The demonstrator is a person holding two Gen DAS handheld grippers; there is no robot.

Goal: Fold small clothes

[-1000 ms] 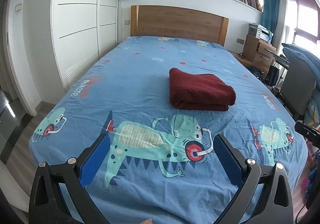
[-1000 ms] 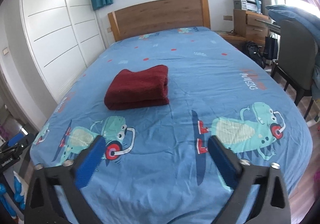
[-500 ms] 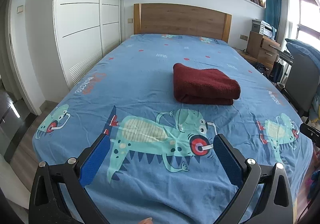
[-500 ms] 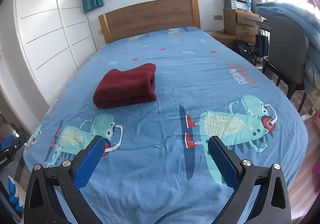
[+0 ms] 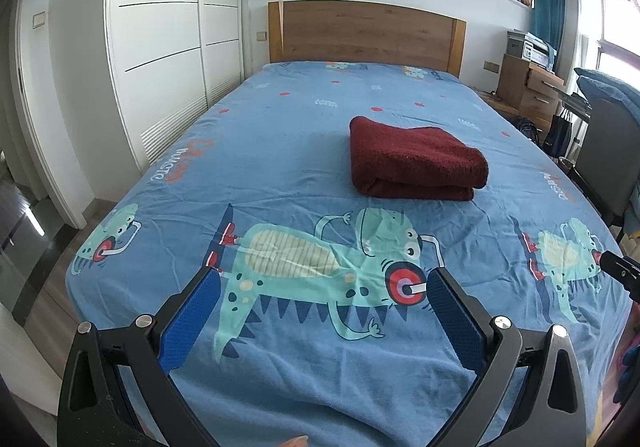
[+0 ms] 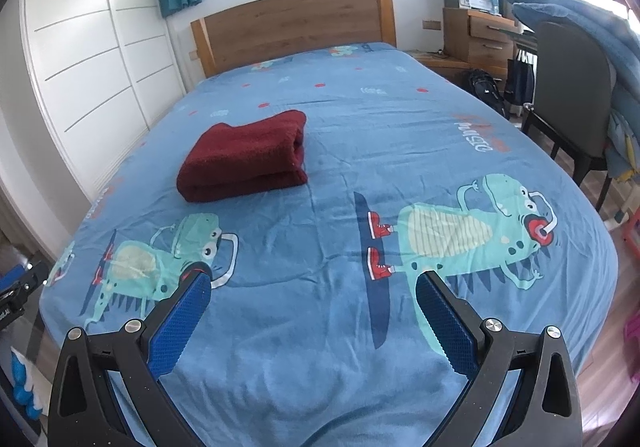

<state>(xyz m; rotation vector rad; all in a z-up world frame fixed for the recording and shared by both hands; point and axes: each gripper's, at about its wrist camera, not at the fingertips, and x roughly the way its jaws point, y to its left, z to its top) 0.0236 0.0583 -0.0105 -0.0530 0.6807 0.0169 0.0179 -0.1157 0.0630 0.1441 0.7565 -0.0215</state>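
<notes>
A dark red cloth (image 5: 414,161) lies folded into a thick rectangle on the blue dinosaur-print bed (image 5: 300,151), past the middle. It also shows in the right wrist view (image 6: 246,157), left of centre. My left gripper (image 5: 324,279) is open and empty, held above the foot of the bed, well short of the cloth. My right gripper (image 6: 312,281) is open and empty too, over the foot of the bed (image 6: 400,135), to the right of the cloth.
A wooden headboard (image 5: 366,33) stands at the far end. White wardrobe doors (image 5: 160,59) run along the left. A dresser (image 6: 478,37) and a grey chair (image 6: 572,95) with a blue quilt stand on the right. The other gripper's tip (image 5: 620,271) shows at the right edge.
Both grippers have drawn back and risen a little from the bed, so the cloth looks farther off. The cloth has not moved. Both grippers stay open.
</notes>
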